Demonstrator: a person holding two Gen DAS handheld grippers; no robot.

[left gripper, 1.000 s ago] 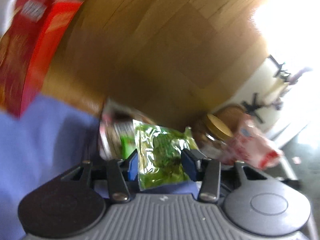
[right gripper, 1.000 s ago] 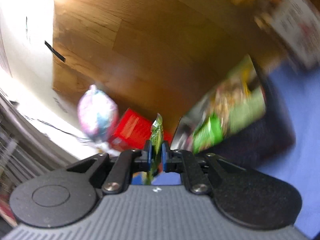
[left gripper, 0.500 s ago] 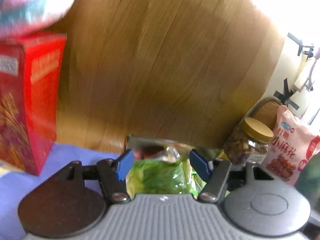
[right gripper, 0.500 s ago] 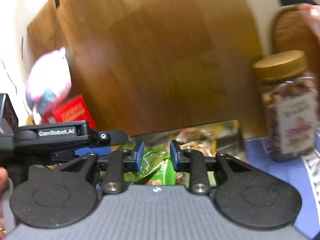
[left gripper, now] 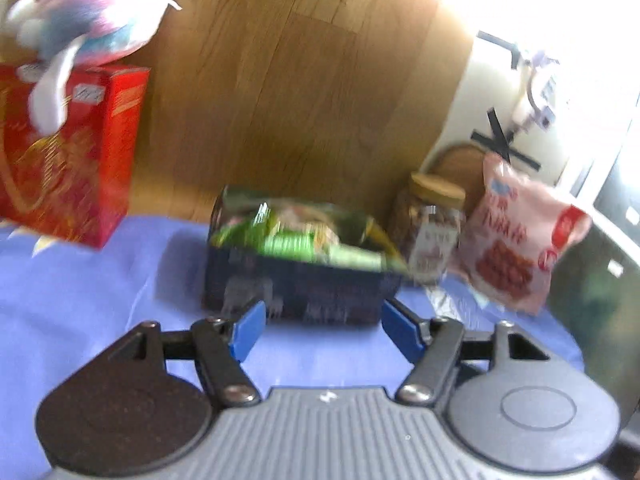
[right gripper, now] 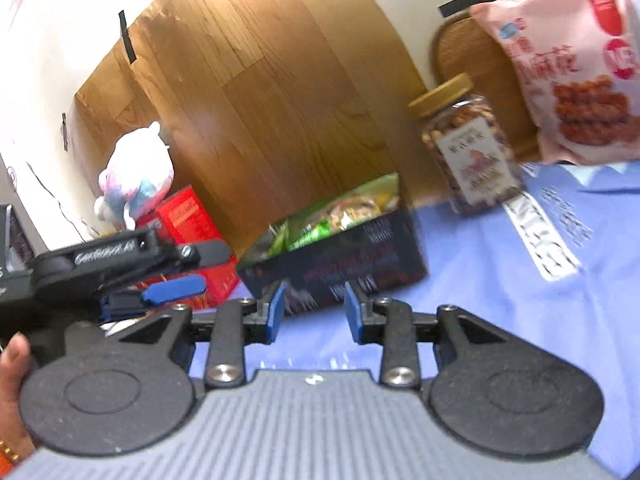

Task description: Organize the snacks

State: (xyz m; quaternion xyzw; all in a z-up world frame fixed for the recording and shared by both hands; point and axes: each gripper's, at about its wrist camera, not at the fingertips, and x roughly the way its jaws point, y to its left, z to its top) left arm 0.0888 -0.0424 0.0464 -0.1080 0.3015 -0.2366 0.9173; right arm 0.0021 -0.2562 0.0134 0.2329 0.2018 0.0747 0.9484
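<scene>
- A dark box (left gripper: pixel 300 288) sits on a blue cloth (left gripper: pixel 80 300) in front of a wooden panel (left gripper: pixel 280 80). It is filled with green snack packets (left gripper: pixel 288 236).
- The left gripper (left gripper: pixel 322 326) hovers just in front of the box, its blue-padded jaws spread wide and holding nothing.
- The right gripper (right gripper: pixel 314 312) also faces the box from nearby, its jaws parted less widely and also empty.
- In the right wrist view, the left gripper appears at the left edge, with part of a hand (right gripper: pixel 12 380) below it.
- A clear jar of nuts (right gripper: pixel 470 148) with a tan lid stands to the right of the box. A pink snack bag (right gripper: pixel 576 64) stands further right.
- A red carton (left gripper: pixel 68 148) stands to the left of the box, with a pink and white plush toy (left gripper: pixel 88 12) on top.
</scene>
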